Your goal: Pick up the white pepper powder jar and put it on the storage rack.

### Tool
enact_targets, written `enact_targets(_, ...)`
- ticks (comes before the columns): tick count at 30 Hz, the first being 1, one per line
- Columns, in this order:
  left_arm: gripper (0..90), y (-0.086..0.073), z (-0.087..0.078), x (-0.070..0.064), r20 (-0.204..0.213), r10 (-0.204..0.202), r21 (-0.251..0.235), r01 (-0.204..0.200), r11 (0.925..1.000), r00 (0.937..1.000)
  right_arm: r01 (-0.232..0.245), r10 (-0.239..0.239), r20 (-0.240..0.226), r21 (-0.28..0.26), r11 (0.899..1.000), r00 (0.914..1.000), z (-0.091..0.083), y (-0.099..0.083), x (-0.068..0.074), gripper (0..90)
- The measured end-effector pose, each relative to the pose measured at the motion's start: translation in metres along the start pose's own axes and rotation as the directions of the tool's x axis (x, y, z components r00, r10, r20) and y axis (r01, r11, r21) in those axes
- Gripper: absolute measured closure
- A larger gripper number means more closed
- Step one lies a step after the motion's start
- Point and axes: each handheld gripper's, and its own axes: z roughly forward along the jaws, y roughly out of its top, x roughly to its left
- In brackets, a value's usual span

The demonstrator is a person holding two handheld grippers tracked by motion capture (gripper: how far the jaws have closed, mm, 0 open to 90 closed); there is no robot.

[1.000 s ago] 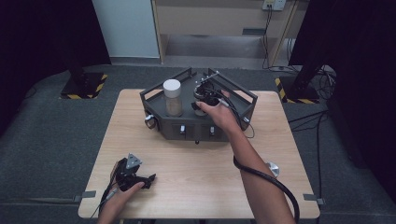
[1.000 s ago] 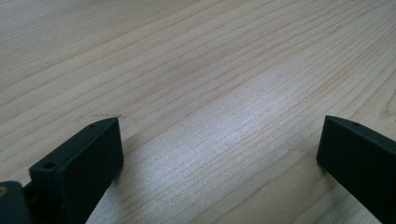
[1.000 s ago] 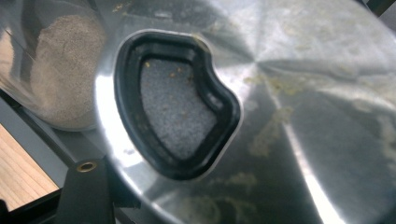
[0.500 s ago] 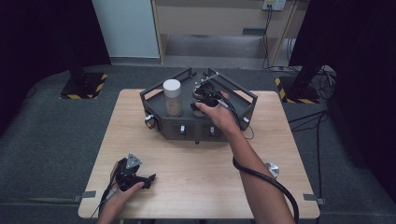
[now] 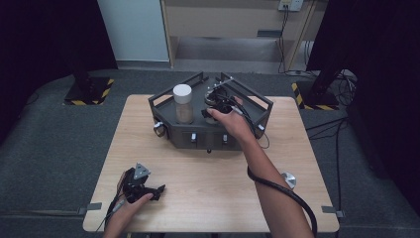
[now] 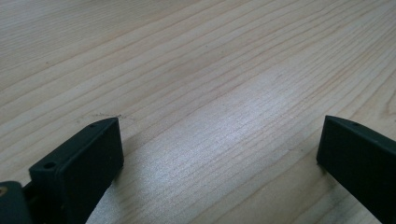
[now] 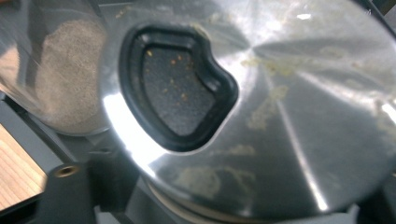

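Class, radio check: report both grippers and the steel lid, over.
Left gripper open, resting on table. Right gripper over steel lid on dark tray; jaw state unclear. Jar of powder beside it. Nothing blocking.

- Left gripper: black body, grey three-cornered plate on top with small dark holes in it.
- Its two jaws: flat, matte black rectangular blocks with squared edges; one small round hole near the tip of each, another lower on the left block.
- Thin black and light cables trail from its rear.
- Right gripper: black, compact, with a thin metal rod on top.
- Thick black cable loops off it along the forearm.
- Both forearms bare, no sleeves, no gloves.
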Motion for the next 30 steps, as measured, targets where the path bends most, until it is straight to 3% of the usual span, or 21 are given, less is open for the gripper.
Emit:
enact_targets(11,0.0,0.000,0.000,0.000,0.000,0.000,0.000,0.000,1.0000,1.0000,0.027,-0.026,0.015,-0.056,0.998,0.9996,-0.030,-0.012,0.005,8.2)
enact_targets(21,0.0,0.000,0.000,0.000,0.001,0.001,0.001,-0.001,1.0000,1.0000,0.046,-0.044,0.024,-0.084,0.995,0.9987,-0.067,-0.029,0.004,6.0)
enact_targets(30,0.0,0.001,0.000,0.000,0.001,0.001,0.003,-0.001,1.0000,1.0000,0.058,-0.056,0.021,-0.099,0.993,0.9982,-0.090,-0.048,0.001,5.7)
